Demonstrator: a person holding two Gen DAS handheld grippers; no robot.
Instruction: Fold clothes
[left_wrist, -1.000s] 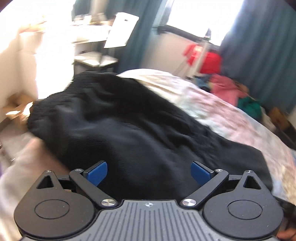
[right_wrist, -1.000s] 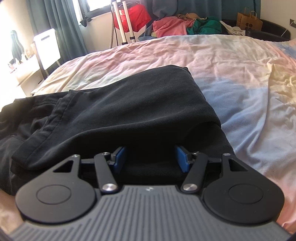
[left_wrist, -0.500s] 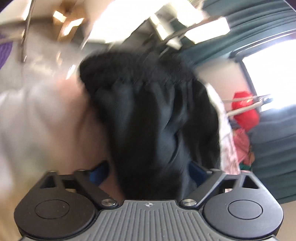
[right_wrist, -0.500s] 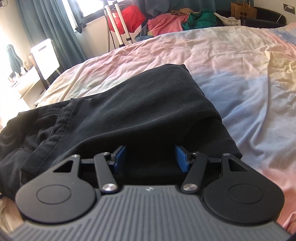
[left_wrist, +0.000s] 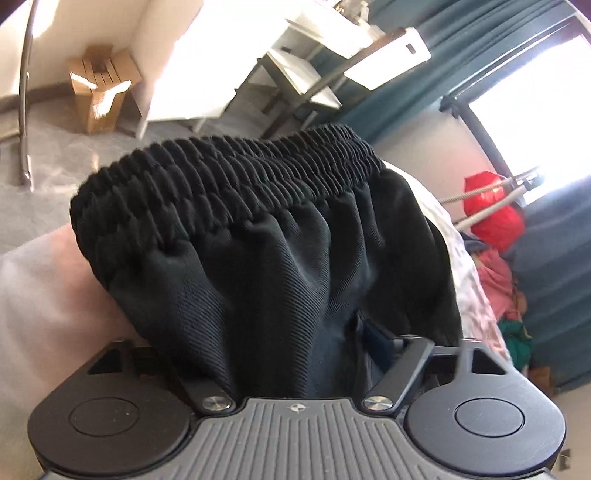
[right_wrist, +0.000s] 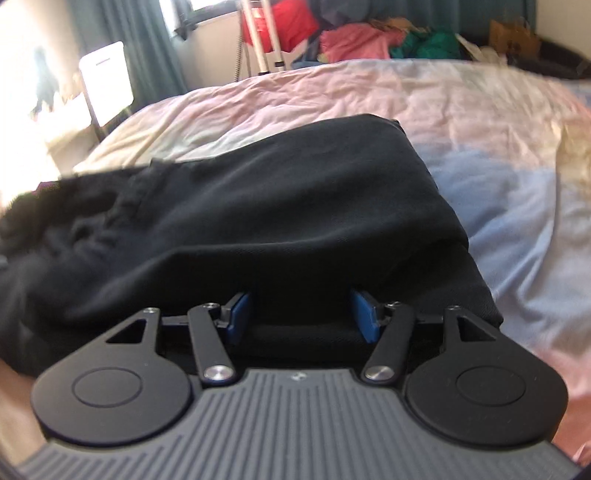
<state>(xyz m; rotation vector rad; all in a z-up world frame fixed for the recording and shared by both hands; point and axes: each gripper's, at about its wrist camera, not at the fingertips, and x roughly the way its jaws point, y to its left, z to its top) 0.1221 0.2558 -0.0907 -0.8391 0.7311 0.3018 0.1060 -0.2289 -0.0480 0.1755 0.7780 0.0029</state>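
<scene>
We see the black trousers (left_wrist: 266, 258) bunched up in front of the left hand-held gripper (left_wrist: 295, 354), their gathered elastic waistband (left_wrist: 229, 181) arching across the top of the left wrist view. The cloth drapes over the fingers: only one blue pad (left_wrist: 376, 339) peeps out on the right, the other is buried under fabric, and the fabric runs down between the linkages — so the left hand-held gripper appears pinched on the trousers. Behind them lie a pale floor, a wooden crate (left_wrist: 99, 92) by the wall and a white desk (left_wrist: 325, 40) under teal curtains (left_wrist: 554, 295).

In the right wrist view the trousers (right_wrist: 280, 206) lie folded double on the bed (right_wrist: 498, 177), spreading from the left edge to about the middle of the pink and blue sheet. The right hand-held gripper (right_wrist: 301, 314) sits at the near edge of the garment with its blue pads (right_wrist: 364, 314) spread apart, a flat band of black cloth lying between them and the upper layer hanging just above the tips. Beyond the bed — a heap of red, pink and green clothes (right_wrist: 354, 40).
</scene>
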